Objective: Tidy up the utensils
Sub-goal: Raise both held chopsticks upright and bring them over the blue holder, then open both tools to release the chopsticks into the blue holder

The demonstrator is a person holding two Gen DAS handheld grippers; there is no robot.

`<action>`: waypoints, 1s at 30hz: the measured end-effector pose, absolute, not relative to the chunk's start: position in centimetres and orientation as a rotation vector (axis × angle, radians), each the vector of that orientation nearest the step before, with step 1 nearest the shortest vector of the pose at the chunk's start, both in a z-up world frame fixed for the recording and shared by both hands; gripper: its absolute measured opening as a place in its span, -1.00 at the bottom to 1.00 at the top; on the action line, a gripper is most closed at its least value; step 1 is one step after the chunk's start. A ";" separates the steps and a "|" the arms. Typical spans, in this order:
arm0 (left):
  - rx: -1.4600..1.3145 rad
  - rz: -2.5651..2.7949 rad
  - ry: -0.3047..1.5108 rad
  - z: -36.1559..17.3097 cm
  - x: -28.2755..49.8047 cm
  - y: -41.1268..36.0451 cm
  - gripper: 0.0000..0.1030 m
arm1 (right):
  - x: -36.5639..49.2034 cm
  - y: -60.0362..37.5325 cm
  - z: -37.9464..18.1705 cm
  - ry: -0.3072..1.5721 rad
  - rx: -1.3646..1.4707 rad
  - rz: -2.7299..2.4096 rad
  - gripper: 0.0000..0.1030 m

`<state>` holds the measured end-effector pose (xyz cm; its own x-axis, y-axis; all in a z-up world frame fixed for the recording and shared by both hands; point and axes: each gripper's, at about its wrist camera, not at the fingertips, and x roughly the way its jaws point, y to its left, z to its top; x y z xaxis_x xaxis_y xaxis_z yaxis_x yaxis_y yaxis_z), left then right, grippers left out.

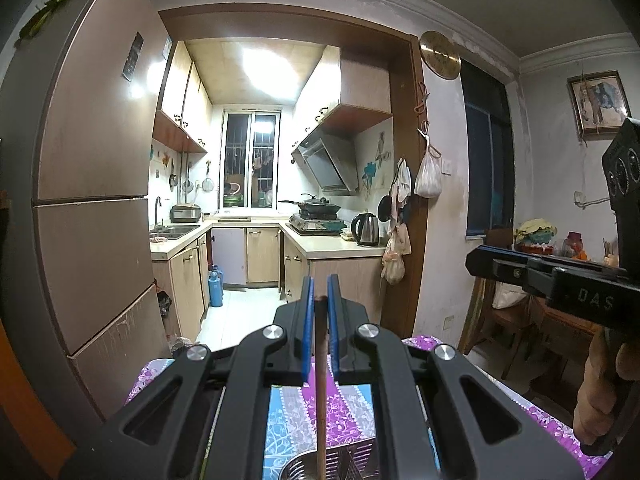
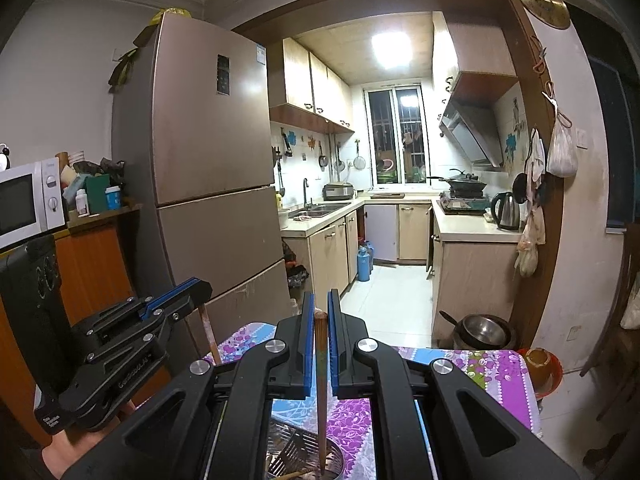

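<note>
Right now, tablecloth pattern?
Purple and blue floral stripes on the tablecloth; right wrist view shows it best.

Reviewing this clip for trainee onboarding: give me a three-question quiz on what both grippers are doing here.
1. True or false: the left gripper holds a chopstick.
2. The right gripper's chopstick points down into: A) kettle B) metal holder C) sink.
3. Fill in: the cloth under the holder is floral blue and ____.

Key: 1 true; 2 B; 3 purple.

Table, floral purple-blue cloth (image 2: 492, 376); metal utensil holder (image 2: 296, 456) on it.
</note>
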<state>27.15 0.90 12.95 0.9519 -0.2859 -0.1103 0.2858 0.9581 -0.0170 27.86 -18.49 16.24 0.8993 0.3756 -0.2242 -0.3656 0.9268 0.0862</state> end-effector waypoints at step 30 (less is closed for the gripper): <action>0.024 -0.291 0.281 -0.6 1.9 8.7 0.23 | -3.0 -22.5 0.7 0.310 0.084 0.428 -0.27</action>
<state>1.90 8.69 -0.60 0.9192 -0.2803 -0.2767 0.2868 0.9578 -0.0174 -3.02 -22.52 0.68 0.8639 0.4204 -0.2775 -0.3949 0.9072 0.1450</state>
